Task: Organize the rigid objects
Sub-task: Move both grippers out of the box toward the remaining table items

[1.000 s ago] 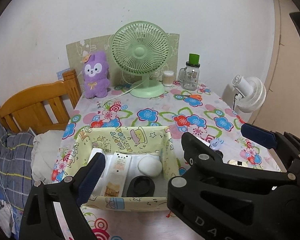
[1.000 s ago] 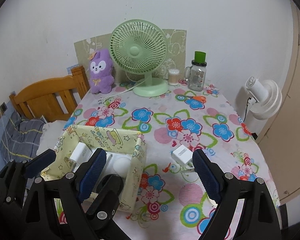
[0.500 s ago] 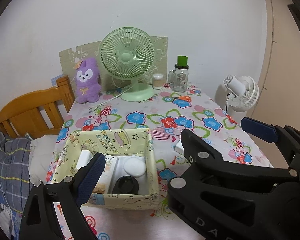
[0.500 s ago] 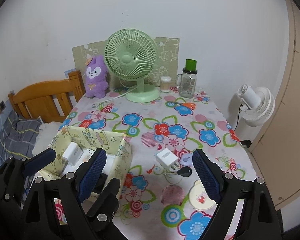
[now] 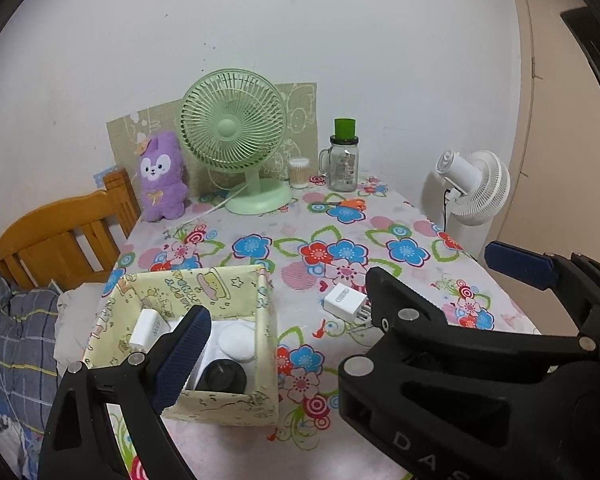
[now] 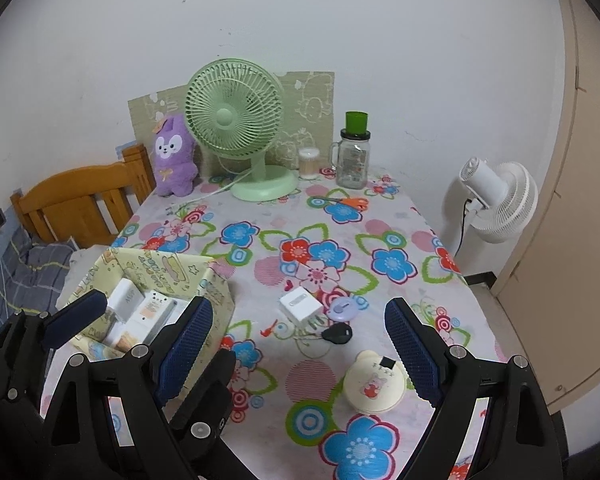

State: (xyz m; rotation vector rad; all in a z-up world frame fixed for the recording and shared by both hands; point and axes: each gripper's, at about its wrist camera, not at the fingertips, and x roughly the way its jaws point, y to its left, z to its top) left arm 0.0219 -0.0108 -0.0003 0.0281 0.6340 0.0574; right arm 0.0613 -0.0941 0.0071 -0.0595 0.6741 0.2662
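A plain white plastered wall closes the far side of the room. Before it stands a table covered by a flower-printed cloth. At the left, an orange-brown wooden slatted headboard adjoins the table, with blue-grey checked bedding nearer. At the right, a beige panelled door flanks a white pedestal fan standing beside the table's edge. Lighting is even and soft.
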